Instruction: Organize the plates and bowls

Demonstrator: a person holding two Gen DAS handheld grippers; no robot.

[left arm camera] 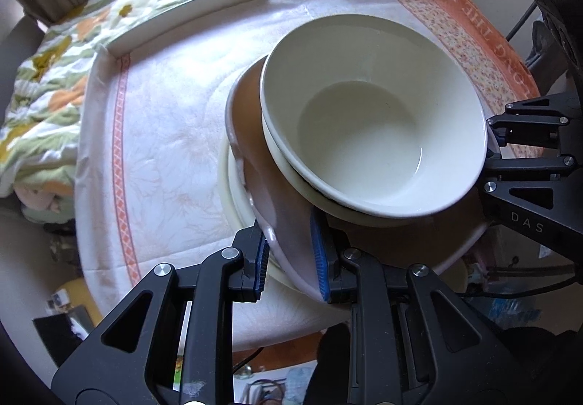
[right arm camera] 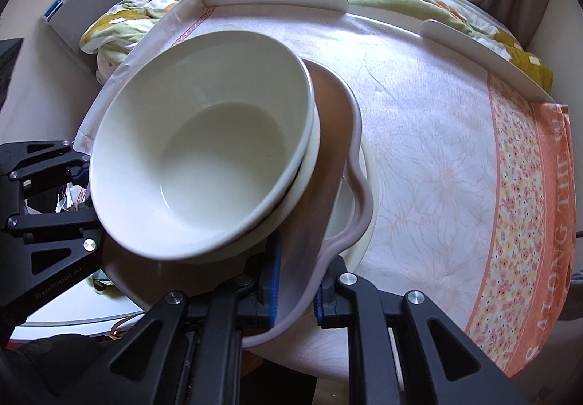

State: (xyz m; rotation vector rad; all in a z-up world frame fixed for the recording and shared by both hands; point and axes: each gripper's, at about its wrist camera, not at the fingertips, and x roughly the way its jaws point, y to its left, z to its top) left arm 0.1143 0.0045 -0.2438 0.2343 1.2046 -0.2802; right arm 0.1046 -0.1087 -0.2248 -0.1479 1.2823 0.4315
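White bowls (left arm camera: 371, 120) sat nested on the brown plate (left arm camera: 277, 193); I had my left tool (left arm camera: 291, 255) and right tool (right arm camera: 297, 286) clenched on its rim at six o'clock.

The stacked bowls (left arm camera: 371, 135) cover most of the brown plate (left arm camera: 277, 193), so its middle cannot be seen; the lower bowl (left arm camera: 284, 153) shows only a thin rim beneath the top one; the pale plate (left arm camera: 233, 193) at the bottom peeks out as a crescent; the left gripper (left arm camera: 291, 259) hides the plate edge it clamps; lettering on the orange cloth border (right arm camera: 561, 222) is cut short; clutter below the table edge is too blurred to name.
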